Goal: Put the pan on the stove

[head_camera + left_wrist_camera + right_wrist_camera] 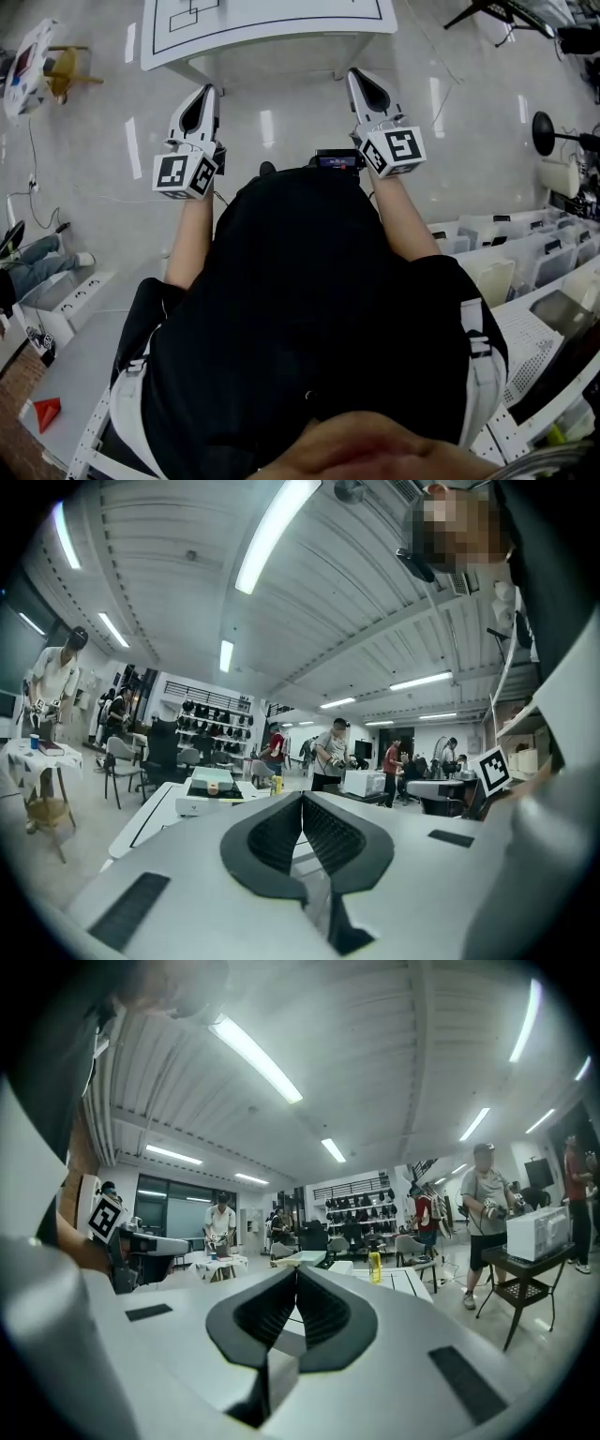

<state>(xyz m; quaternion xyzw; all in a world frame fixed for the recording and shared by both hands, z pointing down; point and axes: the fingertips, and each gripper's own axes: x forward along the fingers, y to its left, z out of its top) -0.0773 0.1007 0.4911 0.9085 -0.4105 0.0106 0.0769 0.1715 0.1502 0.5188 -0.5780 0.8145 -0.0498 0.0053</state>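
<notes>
In the head view both grippers point level toward a white table (272, 28) marked with black lines, just ahead of me. My left gripper (208, 91) and right gripper (355, 75) are each shut, pads together with nothing between them. The left gripper view looks over its closed jaws (302, 799) at the table (155, 813), where a pale box-shaped appliance with a dark top (212, 787) and a yellow bottle (277, 785) stand at the far end. The right gripper view, past its jaws (296, 1271), shows the same table (398, 1283) and bottle (375, 1265). No pan is plainly visible.
White storage bins (525, 248) stand at my right, and a power strip (70, 300) and cables lie on the floor at my left. A wooden stool (66, 70) is at the far left. Several people stand about the room, one beside a microwave (539, 1232).
</notes>
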